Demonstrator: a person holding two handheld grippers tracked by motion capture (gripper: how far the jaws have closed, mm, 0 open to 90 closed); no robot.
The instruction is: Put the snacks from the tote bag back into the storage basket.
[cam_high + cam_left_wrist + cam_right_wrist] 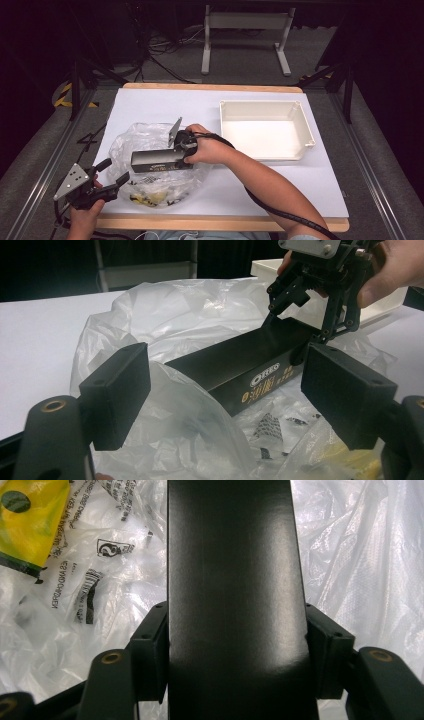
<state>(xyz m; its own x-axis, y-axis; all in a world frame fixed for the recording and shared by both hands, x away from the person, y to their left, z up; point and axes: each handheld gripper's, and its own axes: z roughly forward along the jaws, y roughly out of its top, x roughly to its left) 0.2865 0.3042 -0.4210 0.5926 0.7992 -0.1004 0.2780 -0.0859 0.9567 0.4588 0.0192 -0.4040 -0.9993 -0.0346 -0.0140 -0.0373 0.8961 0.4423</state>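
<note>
A dim room with dark walls surrounds a wooden surface (220, 222) covered by a white sheet. Beyond its far edge, cables lie on grey carpet near the white legs of another table (246, 35).

On the right half of the surface sits a shallow white plastic tray (265, 129), open side up.

On the left half lies a crumpled clear plastic bag (150, 165) with black printing on it. Something yellow (150, 198) shows through the bag near the front edge.

A long, narrow black box (159, 161) with gold lettering on its side rests on top of the bag, lying roughly across the surface. One end flap stands open and tilted upward at the box's right end.

The person's right hand (212, 150) reaches in from the lower right, holding the right gripper (186, 145) at that right end of the box. In the right gripper view the two black jaws press against both long sides of the box, clamped on it.

The left gripper (111, 175) is held by the left hand (85, 212) at the front left corner, just beside the bag. Its jaws are spread wide with nothing between them, pointing toward the box. In the left gripper view the box and bag lie ahead of them.
</note>
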